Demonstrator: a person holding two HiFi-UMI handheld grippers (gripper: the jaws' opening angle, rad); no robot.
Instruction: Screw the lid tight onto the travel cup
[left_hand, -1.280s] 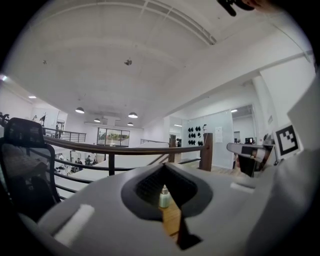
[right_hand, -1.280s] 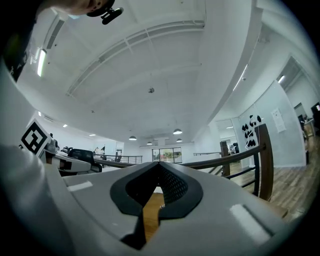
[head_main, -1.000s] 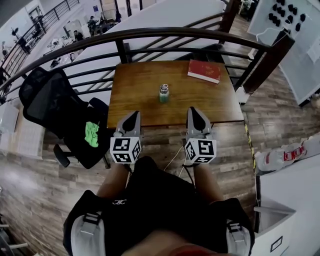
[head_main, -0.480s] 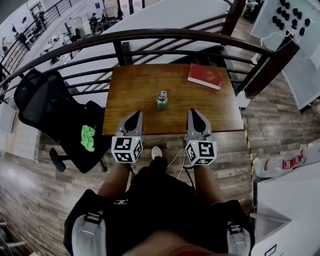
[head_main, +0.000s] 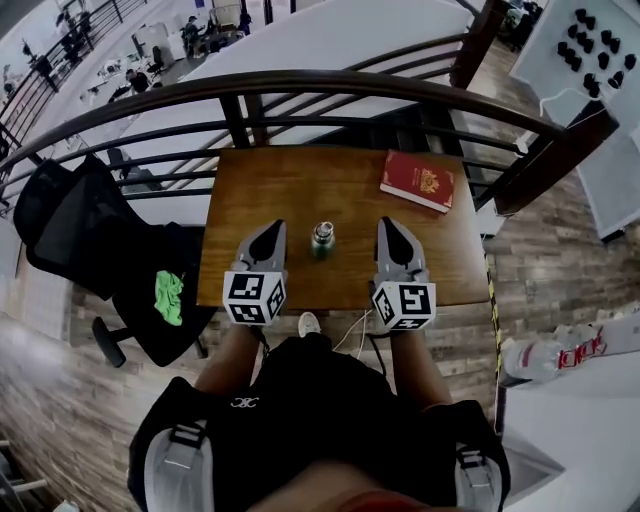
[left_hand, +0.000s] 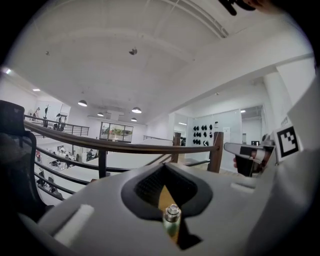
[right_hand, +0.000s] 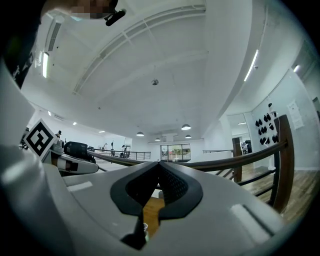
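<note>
Backed by a railing (head_main: 300, 85), the wooden desk (head_main: 290, 190) is occupied by the travel cup (head_main: 322, 240), flanked by the left gripper (head_main: 268, 230) and right gripper (head_main: 388, 225), jaws pressed together, empty; a red book (head_main: 418, 181) is laid behind.

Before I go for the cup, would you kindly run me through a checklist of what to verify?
1. Travel cup upright on the table: ok.
2. Lid tight: cannot tell; a silver lid sits on top.
3. Left gripper open for a grip: not ok, jaws shut and empty.
4. Right gripper open for a grip: not ok, jaws shut and empty.
5. Cup lies between the two grippers, untouched: ok.
6. Red book clear of the cup: ok, apart at the far right.
</note>
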